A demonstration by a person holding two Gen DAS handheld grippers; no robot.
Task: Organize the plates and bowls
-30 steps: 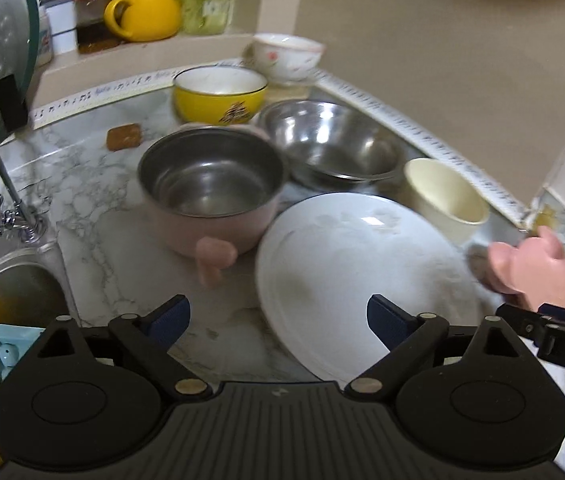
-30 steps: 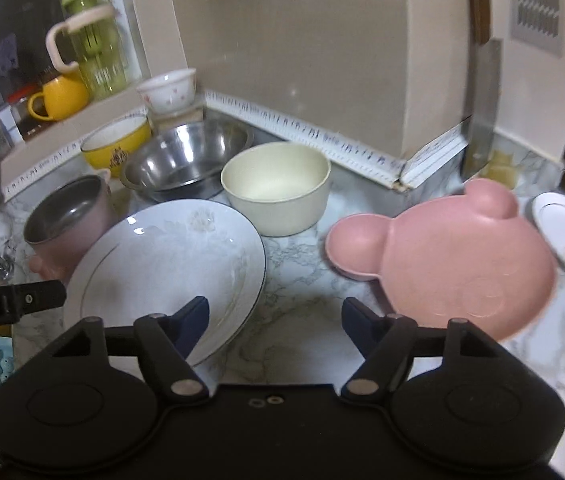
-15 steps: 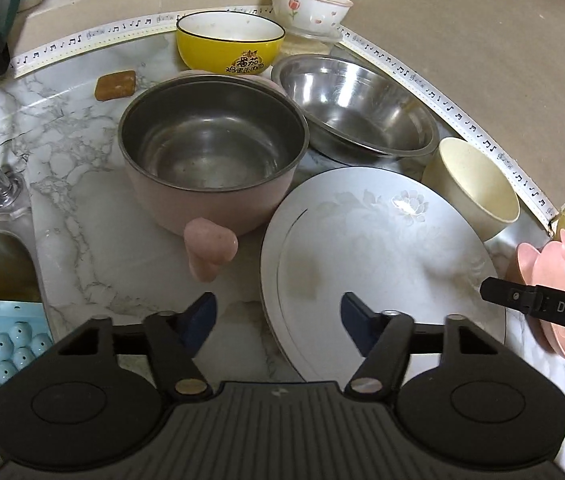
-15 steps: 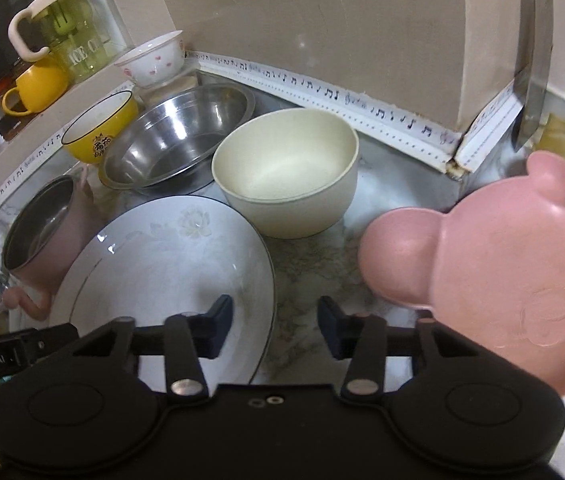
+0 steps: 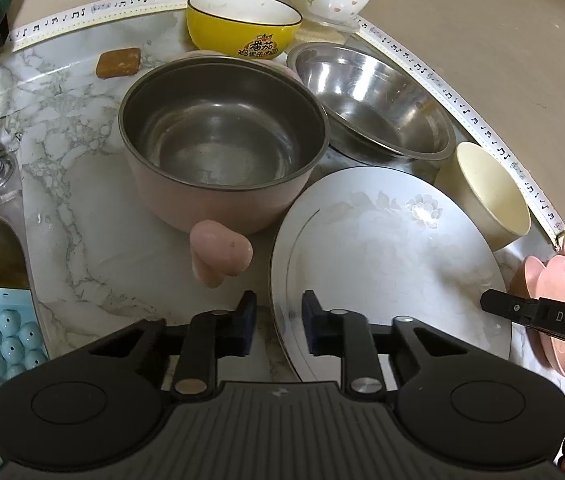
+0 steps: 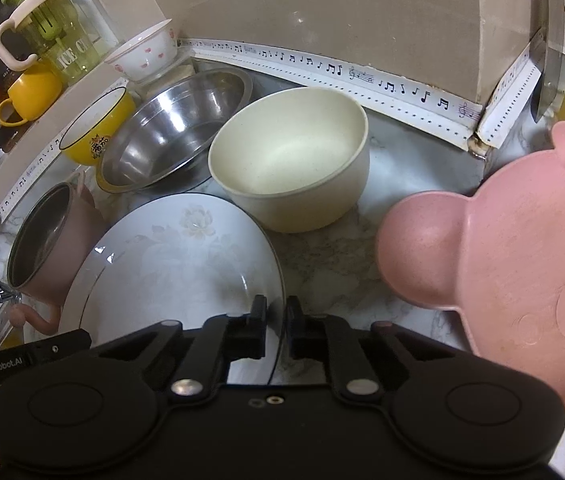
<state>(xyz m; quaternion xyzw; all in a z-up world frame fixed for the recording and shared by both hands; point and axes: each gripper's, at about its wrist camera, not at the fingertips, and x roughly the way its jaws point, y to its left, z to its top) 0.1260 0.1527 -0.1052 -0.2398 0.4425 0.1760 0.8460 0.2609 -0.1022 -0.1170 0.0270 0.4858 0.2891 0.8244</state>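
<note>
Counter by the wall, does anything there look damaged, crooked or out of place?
The music-note edging strip is damaged where it turns the corner on the right: its two ends gape apart and lift away, with grime in the joint. Nothing looks spilled or broken, and nothing else stands out.

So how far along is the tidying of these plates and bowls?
Barely started. Nothing looks stacked yet: the yellow bowl, steel bowl and cream bowl sit separately on the counter. In hand: the right gripper pinches the white plate's rim, while the left gripper is closing on its opposite edge. Everything else remains.
</note>
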